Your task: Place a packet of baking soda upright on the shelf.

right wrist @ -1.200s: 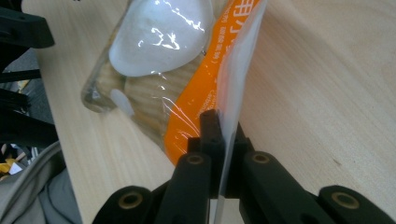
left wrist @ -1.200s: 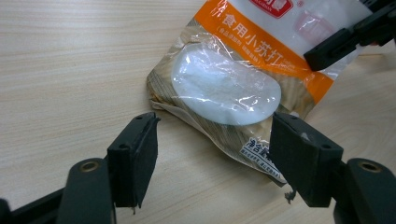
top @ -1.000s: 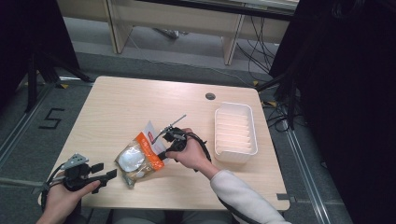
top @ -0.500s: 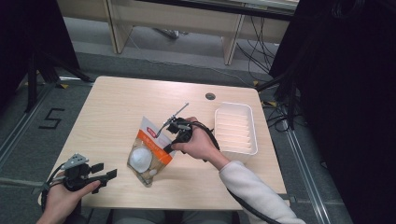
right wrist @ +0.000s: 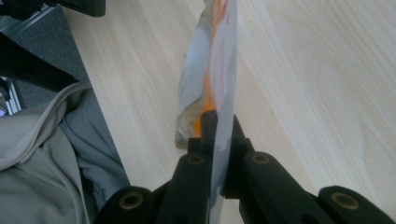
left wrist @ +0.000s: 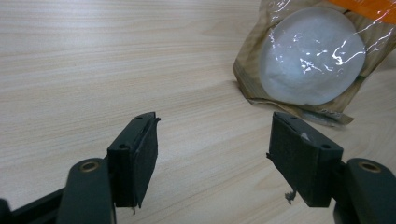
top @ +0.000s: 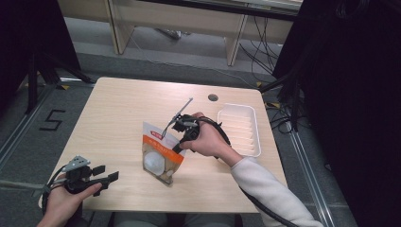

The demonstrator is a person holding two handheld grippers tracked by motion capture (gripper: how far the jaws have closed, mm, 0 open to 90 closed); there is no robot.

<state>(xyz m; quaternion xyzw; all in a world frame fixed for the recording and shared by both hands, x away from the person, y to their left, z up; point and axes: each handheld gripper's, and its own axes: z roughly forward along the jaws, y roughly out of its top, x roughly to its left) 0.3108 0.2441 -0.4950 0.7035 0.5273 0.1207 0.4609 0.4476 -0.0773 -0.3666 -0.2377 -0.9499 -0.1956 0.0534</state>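
The right gripper (top: pixel 182 137) has its jaws pinched tight on the upper edge of a snack packet (top: pixel 161 153), a clear-fronted bag with an orange and brown print and a round white cake inside. In the right gripper view the thin top seal of the packet (right wrist: pixel 212 93) runs edge-on between the two black jaws, so the grip is on flat film rather than on the soft cake, which probably spares the contents from being crushed. Held by the top, the packet hangs tilted above the near middle of the table (top: pixel 123 104), the heavy cake pulling its lower end down towards the wood; whether that bottom corner touches the table I cannot tell.

The left gripper (top: pixel 101 177) rests at the near left corner of the table, its jaws standing wide apart with nothing between them. Its own view looks across bare wood at the lower end of the packet (left wrist: pixel 310 56), close ahead but apart from it.

A white ridged tray (top: pixel 239 130) lies just to the right, a likely place for the packet to go.
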